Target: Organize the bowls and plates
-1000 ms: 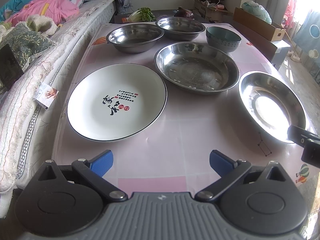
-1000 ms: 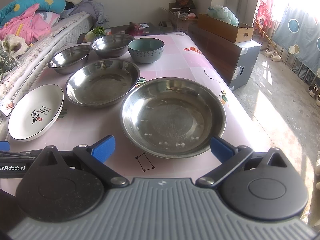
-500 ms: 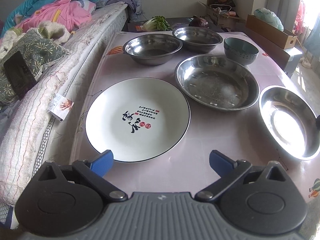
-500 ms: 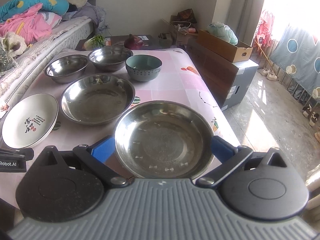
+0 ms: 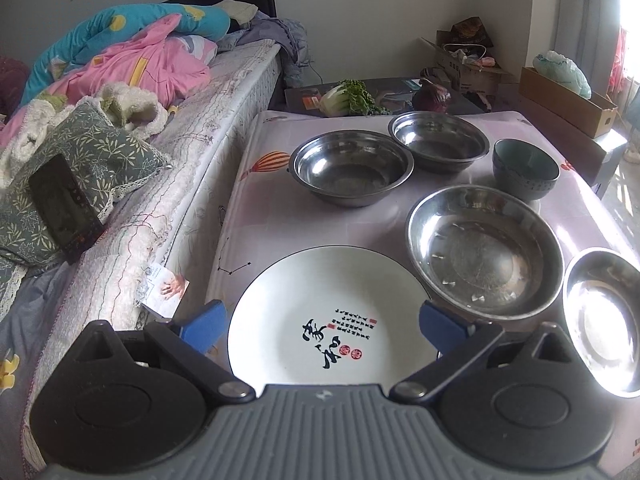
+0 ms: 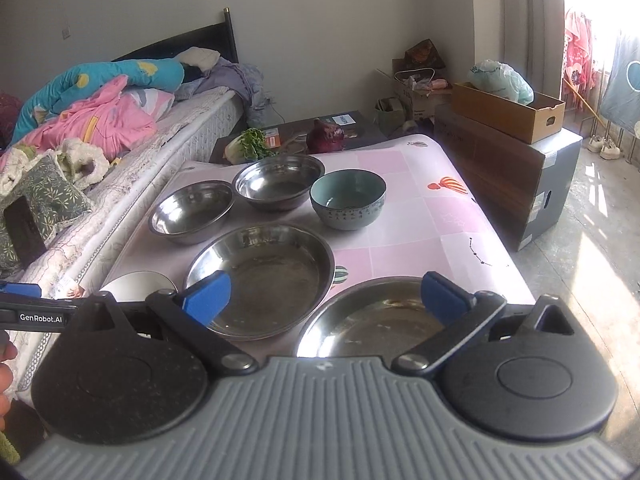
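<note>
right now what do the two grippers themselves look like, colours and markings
Both look alike: a ribbed grey body, two round black discs, black linkage arms with silver pivot pins, and blue pads on the fingertips. The left gripper shows this in its own view; in the right gripper view its side reads "GenRobot.AI" in white.

A white plate (image 5: 320,320) with a dark rim and printed characters is seen at the bottom centre of the left view. Two wide steel dishes (image 5: 482,250) (image 5: 604,320) are set to its right. Two deeper steel bowls (image 5: 350,166) (image 5: 438,140) and a teal bowl (image 5: 524,170) are lined up beyond them, all upright and empty.
</note>
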`<act>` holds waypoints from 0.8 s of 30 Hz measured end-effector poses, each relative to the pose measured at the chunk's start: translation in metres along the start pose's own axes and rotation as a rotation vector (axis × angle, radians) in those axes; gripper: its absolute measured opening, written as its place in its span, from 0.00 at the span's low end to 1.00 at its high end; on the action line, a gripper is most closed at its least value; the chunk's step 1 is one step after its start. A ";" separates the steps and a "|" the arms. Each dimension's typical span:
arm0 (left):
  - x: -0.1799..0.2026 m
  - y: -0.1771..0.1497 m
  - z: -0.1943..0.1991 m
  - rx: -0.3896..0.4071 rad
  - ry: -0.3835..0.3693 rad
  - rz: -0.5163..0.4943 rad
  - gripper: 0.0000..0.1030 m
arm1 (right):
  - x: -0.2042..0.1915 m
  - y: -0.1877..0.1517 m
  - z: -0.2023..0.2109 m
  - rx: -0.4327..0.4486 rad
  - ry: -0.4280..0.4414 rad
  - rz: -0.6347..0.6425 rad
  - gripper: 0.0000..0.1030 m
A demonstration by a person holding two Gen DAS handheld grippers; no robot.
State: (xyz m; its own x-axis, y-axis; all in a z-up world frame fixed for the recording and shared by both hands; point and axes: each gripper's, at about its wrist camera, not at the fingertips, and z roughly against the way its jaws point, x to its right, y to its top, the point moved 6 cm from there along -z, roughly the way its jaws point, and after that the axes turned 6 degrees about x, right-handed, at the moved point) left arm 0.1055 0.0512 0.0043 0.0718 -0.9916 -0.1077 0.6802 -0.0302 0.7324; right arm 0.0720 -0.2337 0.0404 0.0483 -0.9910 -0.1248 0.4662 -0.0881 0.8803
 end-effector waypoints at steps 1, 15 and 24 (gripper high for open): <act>-0.002 0.003 -0.003 -0.001 0.002 0.006 1.00 | -0.001 0.003 -0.003 0.014 0.001 0.010 0.99; -0.001 0.052 -0.044 0.024 0.014 0.015 1.00 | -0.002 0.052 -0.073 0.066 0.150 -0.043 0.99; -0.023 0.081 -0.083 0.094 -0.066 0.133 1.00 | -0.040 0.085 -0.159 0.016 0.299 -0.125 0.97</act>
State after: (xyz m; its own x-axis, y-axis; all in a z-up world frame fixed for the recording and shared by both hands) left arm 0.2192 0.0816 0.0106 0.1063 -0.9937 0.0360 0.5967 0.0928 0.7971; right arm 0.2504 -0.1858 0.0475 0.2498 -0.8991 -0.3596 0.4714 -0.2114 0.8562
